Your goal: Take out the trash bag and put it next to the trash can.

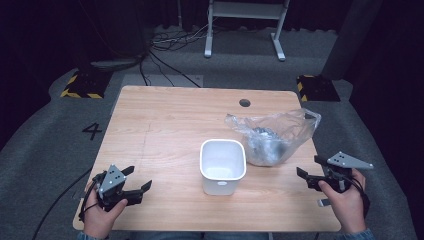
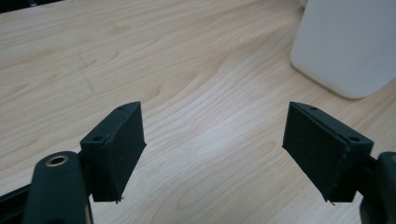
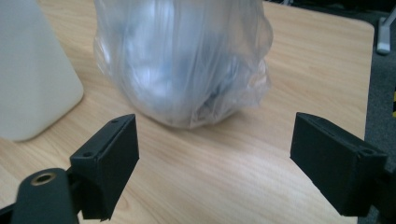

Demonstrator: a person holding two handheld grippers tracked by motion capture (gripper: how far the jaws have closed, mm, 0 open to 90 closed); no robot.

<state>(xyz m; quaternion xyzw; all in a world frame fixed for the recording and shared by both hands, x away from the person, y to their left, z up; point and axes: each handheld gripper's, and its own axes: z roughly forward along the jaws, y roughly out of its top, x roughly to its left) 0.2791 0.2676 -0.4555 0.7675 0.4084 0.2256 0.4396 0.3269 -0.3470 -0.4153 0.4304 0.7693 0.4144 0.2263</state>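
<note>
1 clear plastic bag (image 1: 272, 137), 1 white bin (image 1: 222, 165). L gripper (image 1: 136, 184) & R gripper (image 1: 309, 172): jaws spread wide, empty, touching nothing.

The bag (image 1: 272, 137) lies on the table (image 1: 165, 120), just right of the bin (image 1: 222, 165).
</note>
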